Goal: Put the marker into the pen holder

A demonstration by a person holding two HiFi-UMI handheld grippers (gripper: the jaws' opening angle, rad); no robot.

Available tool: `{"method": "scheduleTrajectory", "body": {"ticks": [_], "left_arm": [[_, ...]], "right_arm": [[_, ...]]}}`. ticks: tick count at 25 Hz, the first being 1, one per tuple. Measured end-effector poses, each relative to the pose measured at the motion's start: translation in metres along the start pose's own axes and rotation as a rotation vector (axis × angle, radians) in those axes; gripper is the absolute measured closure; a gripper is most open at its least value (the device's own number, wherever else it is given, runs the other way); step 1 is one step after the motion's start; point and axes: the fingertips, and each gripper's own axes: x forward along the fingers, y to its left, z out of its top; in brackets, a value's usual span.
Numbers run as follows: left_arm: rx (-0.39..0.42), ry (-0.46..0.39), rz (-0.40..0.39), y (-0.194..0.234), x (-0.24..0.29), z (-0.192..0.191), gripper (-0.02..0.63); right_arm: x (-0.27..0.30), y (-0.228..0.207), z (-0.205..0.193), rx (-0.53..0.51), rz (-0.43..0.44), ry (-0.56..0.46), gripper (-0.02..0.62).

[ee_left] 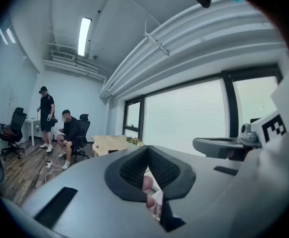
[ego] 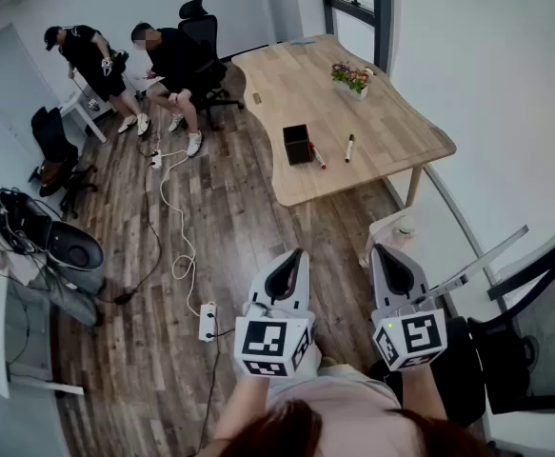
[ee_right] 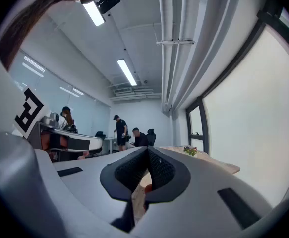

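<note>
A black square pen holder (ego: 297,144) stands near the front edge of the light wooden table (ego: 391,127), far ahead of me. Two markers lie just to its right: one with a red tip (ego: 316,154) beside the holder and a dark-capped one (ego: 349,148) further right. My left gripper (ego: 297,255) and right gripper (ego: 381,250) are held close to my body over the wooden floor, well short of the table. Both are shut with nothing in them, the jaws meeting at their tips in the left gripper view (ee_left: 146,148) and in the right gripper view (ee_right: 147,149).
A small flower pot (ego: 351,77) stands at the table's far side. Two people (ego: 177,65) are at the back left by office chairs. A white cable and power strip (ego: 207,322) lie on the floor. A black chair (ego: 529,350) stands at my right.
</note>
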Motion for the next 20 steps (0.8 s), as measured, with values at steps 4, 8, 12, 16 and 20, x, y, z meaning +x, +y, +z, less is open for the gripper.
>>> {"method": "scheduleTrajectory", "body": {"ticks": [4,8,12,16,20], "left_arm": [[0.01,0.003,-0.005,-0.006,-0.003,-0.003,0.604],[0.013,0.008,-0.009,-0.008,-0.002,-0.002,0.604],[0.01,0.013,-0.015,-0.005,0.001,-0.004,0.604],[0.01,0.017,-0.015,0.001,0.007,-0.004,0.604],[0.005,0.015,-0.016,0.011,0.015,-0.001,0.604]], "right_arm": [[-0.006,-0.005,-0.001,0.008,-0.015,-0.005,0.595],[-0.008,-0.008,0.002,0.028,-0.022,-0.011,0.595],[-0.003,-0.008,0.001,0.046,-0.021,-0.022,0.595],[0.008,-0.007,-0.002,0.038,-0.022,-0.008,0.595],[0.021,-0.005,-0.003,0.034,-0.025,0.007,0.595]]}}
